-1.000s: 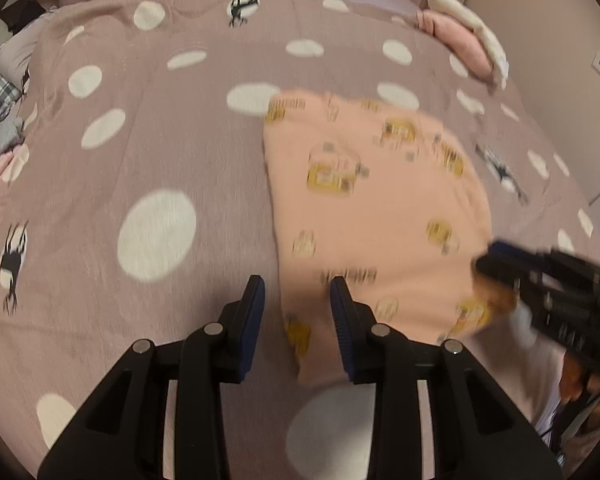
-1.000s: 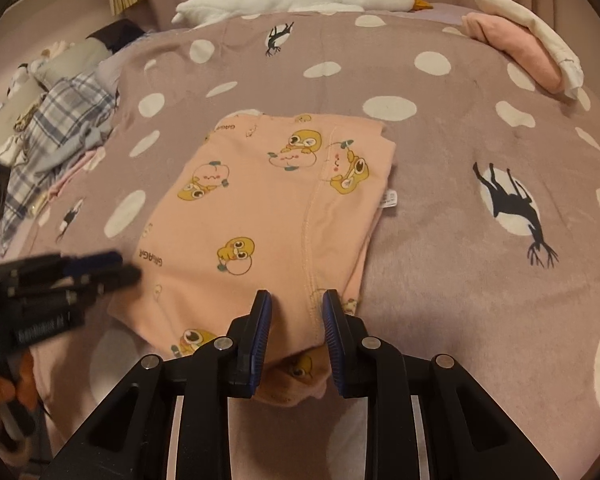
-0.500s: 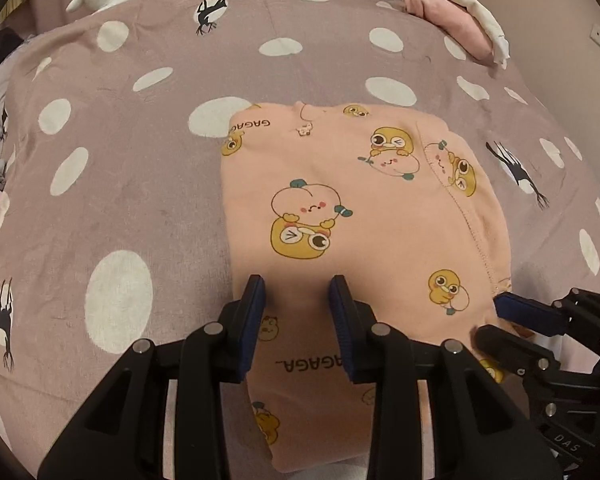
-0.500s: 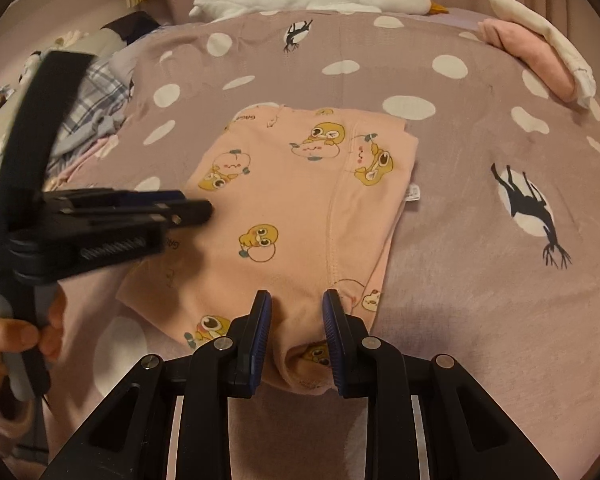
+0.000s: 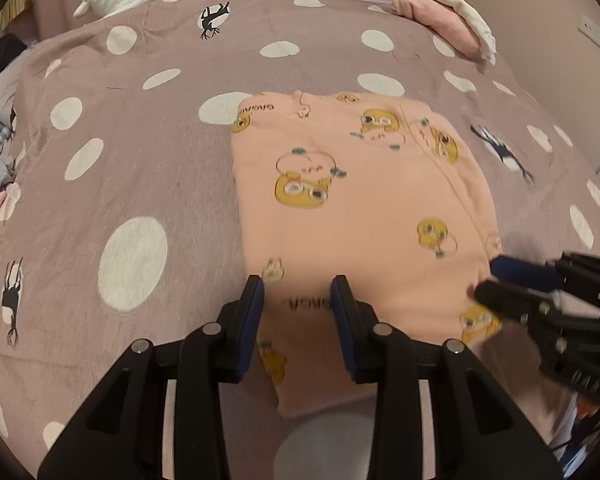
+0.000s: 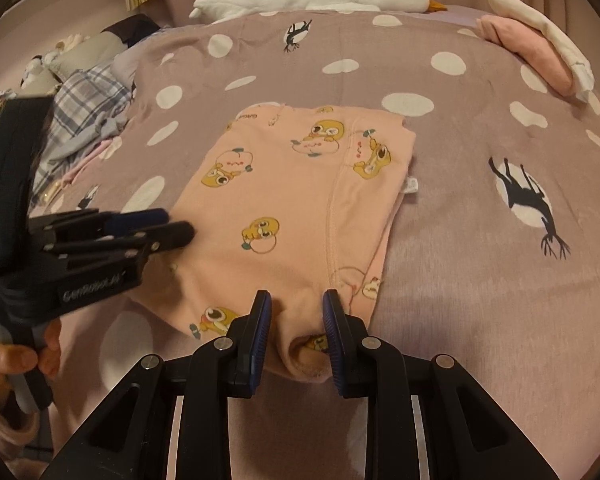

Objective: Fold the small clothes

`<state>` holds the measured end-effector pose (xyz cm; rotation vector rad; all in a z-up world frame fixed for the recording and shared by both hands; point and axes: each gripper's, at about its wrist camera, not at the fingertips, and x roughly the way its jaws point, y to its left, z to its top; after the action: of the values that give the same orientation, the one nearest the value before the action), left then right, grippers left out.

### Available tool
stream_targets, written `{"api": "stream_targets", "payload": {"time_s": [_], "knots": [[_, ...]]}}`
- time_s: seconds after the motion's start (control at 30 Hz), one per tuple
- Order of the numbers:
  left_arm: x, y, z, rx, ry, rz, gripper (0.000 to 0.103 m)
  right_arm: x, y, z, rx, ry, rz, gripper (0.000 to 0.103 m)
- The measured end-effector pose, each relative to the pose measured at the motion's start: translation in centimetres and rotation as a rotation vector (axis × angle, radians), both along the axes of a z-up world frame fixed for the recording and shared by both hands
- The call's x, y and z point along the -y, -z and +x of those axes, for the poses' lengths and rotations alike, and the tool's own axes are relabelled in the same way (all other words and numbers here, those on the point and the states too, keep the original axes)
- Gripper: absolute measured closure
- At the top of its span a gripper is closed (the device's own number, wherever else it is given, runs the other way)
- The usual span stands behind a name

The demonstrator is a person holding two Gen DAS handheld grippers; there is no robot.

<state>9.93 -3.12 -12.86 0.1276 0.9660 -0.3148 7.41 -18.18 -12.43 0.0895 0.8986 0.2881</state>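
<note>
A: While both sets of jaws hang over the near hem, which step does the fold look to be at?

B: Partway, by the look of it: the pink garment [image 5: 360,216] lies already doubled into a rough rectangle on the bed cover [image 5: 148,152], so another fold seems due.

A: And the jaws?

B: The left gripper [image 5: 298,292] stands parted with the near edge between its jaws, gripping nothing. The right gripper [image 6: 296,312] is likewise parted, a bunched cuff just between its jaws, not pinched.

A: What does the next move call for?

B: Probably closing on both near corners together and carrying them toward the far edge.

A: The material?

B: Soft, limp knit printed with yellow cartoon figures, a stitched seam ahead of the right jaws; the cover is plush, spotted white.
</note>
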Motion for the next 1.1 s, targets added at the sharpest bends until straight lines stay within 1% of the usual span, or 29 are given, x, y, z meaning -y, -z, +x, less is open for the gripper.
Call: {"api": "stream_targets", "payload": {"time_s": [0.13,0.23,0.4,0.5,0.53,0.6,0.63,0.67,0.73,0.77,0.83,0.87,0.93,1.0,1.07,1.1], "knots": [[-0.4,0.4,-1.2,-0.017,0.004,0.004,0.066,0.4,0.2,-0.6,-0.010,0.010,0.017,0.077],[-0.7,0.7,-2.2,-0.021,0.005,0.006,0.066,0.5,0.3,-1.2,-0.016,0.015,0.011,0.077],[-1.3,0.2,-3.4,-0.027,-0.013,-0.015,0.066,0.8,-0.2,-2.2,-0.010,0.026,-0.001,0.077],[-1.8,-0.2,-4.0,-0.036,-0.027,-0.026,0.065,1.1,-0.8,-3.0,0.013,0.037,-0.021,0.077],[-2.0,-0.5,-4.2,-0.036,-0.034,-0.034,0.063,1.2,-1.1,-3.3,0.019,0.039,-0.023,0.077],[-2.3,-1.1,-4.4,-0.034,-0.045,-0.050,0.055,1.3,-1.4,-3.6,0.029,0.044,-0.022,0.077],[-2.4,-1.5,-4.6,-0.029,-0.053,-0.059,0.046,1.3,-1.7,-3.8,0.035,0.048,-0.022,0.073],[-2.4,-1.9,-4.8,-0.021,-0.056,-0.066,0.041,1.4,-2.1,-4.0,0.046,0.055,-0.021,0.070],[-2.4,-2.7,-5.1,-0.003,-0.059,-0.079,0.037,1.5,-2.9,-4.2,0.066,0.065,-0.014,0.058],[-2.3,-3.2,-5.2,0.005,-0.058,-0.081,0.031,1.5,-3.2,-4.3,0.075,0.068,-0.011,0.056],[-2.1,-4.1,-5.4,0.024,-0.064,-0.082,0.024,1.4,-3.9,-4.5,0.092,0.080,-0.015,0.047],[-2.1,-4.4,-5.5,0.031,-0.064,-0.085,0.023,1.3,-4.5,-4.6,0.107,0.089,-0.021,0.045],[-1.9,-5.1,-5.5,0.041,-0.065,-0.091,0.022,1.2,-5.4,-4.9,0.134,0.099,-0.019,0.035],[-1.8,-5.5,-5.6,0.043,-0.070,-0.095,0.017,1.2,-6.1,-5.0,0.151,0.104,-0.017,0.030],[-1.9,-6.1,-5.6,0.053,-0.089,-0.100,0.008,1.0,-6.8,-5.2,0.166,0.106,-0.016,0.027],[-2.0,-6.2,-5.6,0.054,-0.098,-0.096,0.006,1.0,-7.0,-5.2,0.169,0.108,-0.015,0.024]]}}
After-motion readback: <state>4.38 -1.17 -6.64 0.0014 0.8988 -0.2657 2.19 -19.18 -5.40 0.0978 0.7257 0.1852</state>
